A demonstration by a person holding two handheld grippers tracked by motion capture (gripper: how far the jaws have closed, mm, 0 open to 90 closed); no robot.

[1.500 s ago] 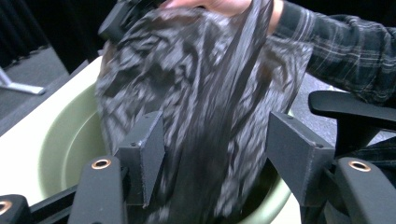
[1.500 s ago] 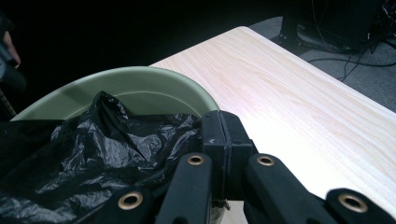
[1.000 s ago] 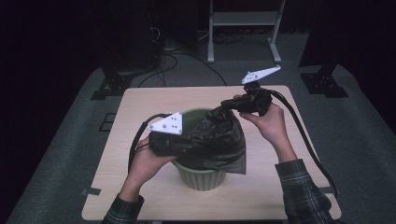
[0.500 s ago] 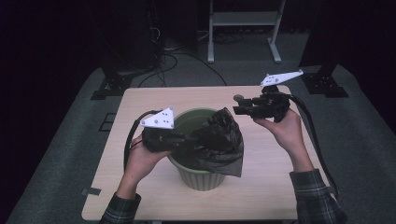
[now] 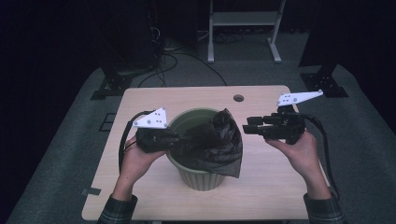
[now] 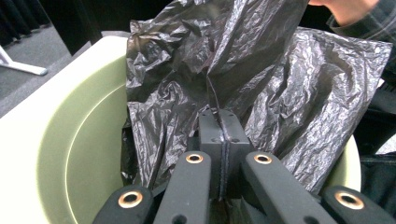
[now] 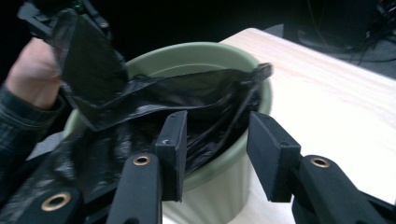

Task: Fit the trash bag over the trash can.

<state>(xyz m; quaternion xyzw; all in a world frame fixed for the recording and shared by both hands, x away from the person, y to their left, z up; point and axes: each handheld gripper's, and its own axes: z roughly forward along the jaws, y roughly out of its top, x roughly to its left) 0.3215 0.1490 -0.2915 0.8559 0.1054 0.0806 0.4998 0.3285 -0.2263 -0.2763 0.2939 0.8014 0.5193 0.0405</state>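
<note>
High view, left gripper (image 5: pixel 175 141) pinching bag (image 5: pixel 219 144), right gripper (image 5: pixel 250 126) agape

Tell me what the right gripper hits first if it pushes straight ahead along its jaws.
Most likely the black plastic bag draped over the green bin's rim. The right gripper, jaws open, points at it, though depth is hard to judge.

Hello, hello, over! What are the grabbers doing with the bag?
Left gripper shut on black bin bag. Right gripper open, off the bag. Bag half draped over green bin. Nothing blocking.
</note>
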